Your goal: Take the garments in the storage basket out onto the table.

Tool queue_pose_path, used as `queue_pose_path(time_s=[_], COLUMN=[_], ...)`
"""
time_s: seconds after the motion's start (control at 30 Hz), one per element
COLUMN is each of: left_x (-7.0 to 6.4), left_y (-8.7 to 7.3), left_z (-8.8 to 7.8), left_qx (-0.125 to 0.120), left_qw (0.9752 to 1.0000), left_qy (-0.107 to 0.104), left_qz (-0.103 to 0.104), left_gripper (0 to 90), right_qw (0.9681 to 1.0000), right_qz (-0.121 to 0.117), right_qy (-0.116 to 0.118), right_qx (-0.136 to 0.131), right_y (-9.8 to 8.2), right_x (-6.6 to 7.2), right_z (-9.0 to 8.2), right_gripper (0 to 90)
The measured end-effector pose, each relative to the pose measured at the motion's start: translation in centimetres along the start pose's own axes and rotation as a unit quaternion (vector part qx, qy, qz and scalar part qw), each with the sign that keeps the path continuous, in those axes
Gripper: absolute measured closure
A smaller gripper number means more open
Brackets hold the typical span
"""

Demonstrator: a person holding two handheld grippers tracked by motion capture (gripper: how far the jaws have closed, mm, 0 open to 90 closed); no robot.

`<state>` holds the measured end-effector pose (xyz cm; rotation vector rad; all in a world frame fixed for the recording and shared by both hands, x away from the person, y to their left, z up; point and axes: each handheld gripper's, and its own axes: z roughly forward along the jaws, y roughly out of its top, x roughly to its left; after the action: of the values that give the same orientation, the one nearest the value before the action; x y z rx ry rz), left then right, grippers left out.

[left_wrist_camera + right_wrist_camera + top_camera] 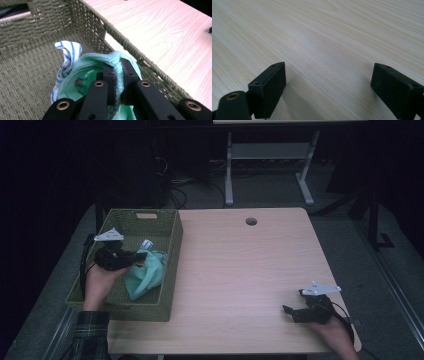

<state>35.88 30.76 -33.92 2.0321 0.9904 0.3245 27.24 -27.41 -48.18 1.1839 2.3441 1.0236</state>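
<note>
Left tool (117, 82) clamped on mint-green knit cloth (145, 272) inside woven basket (172, 265) at desk's (240, 285) left edge; cloth's long axis droops toward basket's near wall. Striped cloth (66, 53) just behind. Right tool (328, 85) gaping, nothing held, near desk's near-right corner.

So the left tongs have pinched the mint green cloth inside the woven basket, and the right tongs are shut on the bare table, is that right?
Not quite: the right tongs are open, jaws wide apart over the bare table, as the right gripper view shows. The left tongs do pinch the mint green cloth inside the woven basket.
</note>
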Motion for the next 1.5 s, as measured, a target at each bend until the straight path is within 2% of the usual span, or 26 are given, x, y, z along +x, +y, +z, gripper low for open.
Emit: queue_pose_path(time_s=[0.17,0.3,0.7,0.97,1.13,1.17,1.27,1.5], left_x=[-0.1,-0.2,-0.7,-1.5,-1.8,-2.0,-2.2,-3.7], left_y=[1.3,1.8,3.7,5.2,6.0,6.3,6.6,8.3], left_z=[-0.7,-1.1,-2.7,-3.5,-3.9,-4.1,-4.2,-3.9], left_qx=[-0.017,-0.020,-0.046,-0.065,-0.081,-0.090,-0.094,-0.104], left_qw=[0.9999,0.9998,0.9989,0.9976,0.9962,0.9953,0.9946,0.9920], left_qy=[0.003,0.006,-0.003,-0.010,-0.020,-0.029,-0.037,-0.055], left_qz=[0.003,0.007,0.014,0.022,0.025,0.024,0.025,0.044], left_gripper=[83.7,83.7,83.7,83.9,84.1,84.2,84.2,84.2], right_qw=[1.0000,1.0000,1.0000,1.0000,1.0000,1.0000,1.0000,1.0000], right_qz=[0.000,0.000,0.000,0.000,0.000,0.000,0.000,0.000], right_qy=[0.000,0.000,0.000,0.000,0.000,0.000,0.000,0.000], right_qx=[0.000,0.000,0.000,0.000,-0.001,-0.001,0.000,0.000], right_y=[0.0,0.0,0.0,0.0,0.0,0.0,0.0,0.0], right_x=[0.0,0.0,0.0,0.0,0.0,0.0,0.0,0.0], right_z=[0.0,0.0,0.0,0.0,0.0,0.0,0.0,0.0], right_gripper=[12.3,12.3,12.3,12.3,12.3,12.3,12.3,12.3])
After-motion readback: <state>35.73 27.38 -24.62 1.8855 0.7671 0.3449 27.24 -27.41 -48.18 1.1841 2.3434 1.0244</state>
